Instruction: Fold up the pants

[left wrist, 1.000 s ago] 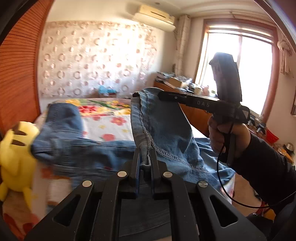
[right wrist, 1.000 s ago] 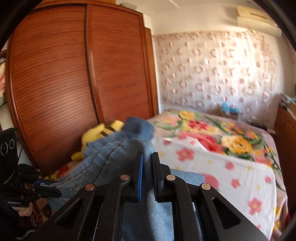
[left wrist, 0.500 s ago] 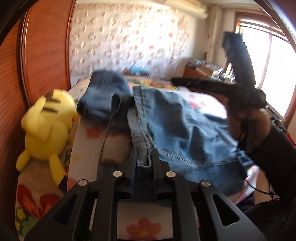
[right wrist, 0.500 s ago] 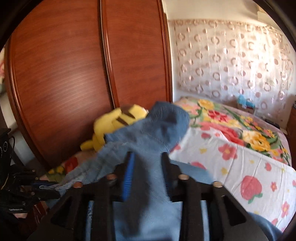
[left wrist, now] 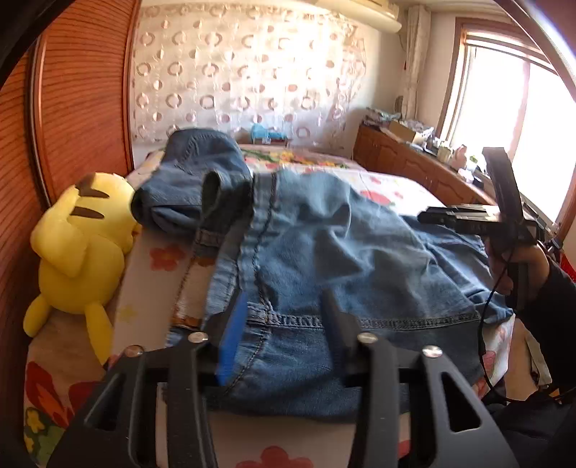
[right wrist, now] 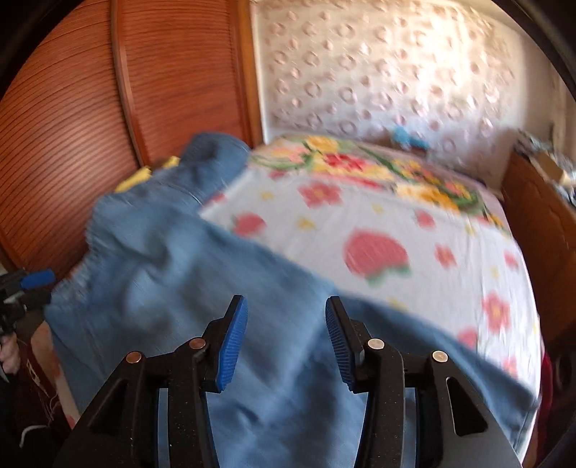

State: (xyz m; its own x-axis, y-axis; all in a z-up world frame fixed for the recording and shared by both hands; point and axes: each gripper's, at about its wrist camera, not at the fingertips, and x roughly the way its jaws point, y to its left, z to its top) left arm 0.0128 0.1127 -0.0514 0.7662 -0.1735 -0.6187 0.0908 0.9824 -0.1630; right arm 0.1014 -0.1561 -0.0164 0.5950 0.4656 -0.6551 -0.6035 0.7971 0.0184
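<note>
Pants (left wrist: 324, 252) of blue denim, one pair, spread across the near end of a bed (right wrist: 396, 223) with a floral sheet. Waistband end bunched into a darker heap toward the far left, just beside one yellow plush toy (left wrist: 79, 244) lying against a wooden wardrobe (left wrist: 72, 108). Stitched hem edge nearest the camera, running crosswise between the fingers of the left gripper (left wrist: 284, 324).

Left gripper low over that near edge, fingers spread wide, cloth lying loose between them and not pinched; blue pad (left wrist: 232, 338) on the left finger visible, slightly blurred. Contact between fingertips and denim hard to judge.

Right gripper (right wrist: 286, 334) seen from its own camera: two fingers well apart, both blue ribbed pads (right wrist: 232, 345) showing, denim beneath and ahead of them, nothing clamped. Same gripper visible in the left view at far right, held in a dark-sleeved hand (left wrist: 511, 266), above the right edge of the pants with a black cable hanging from it.

Right view heavily motion-blurred; fabric detail not readable there.

Counted: two grippers, one pair of pants, one plush toy, one bed, one wardrobe, one window (left wrist: 504, 108) bright at the right, one air conditioner (left wrist: 360, 14) high on the patterned wall.
</note>
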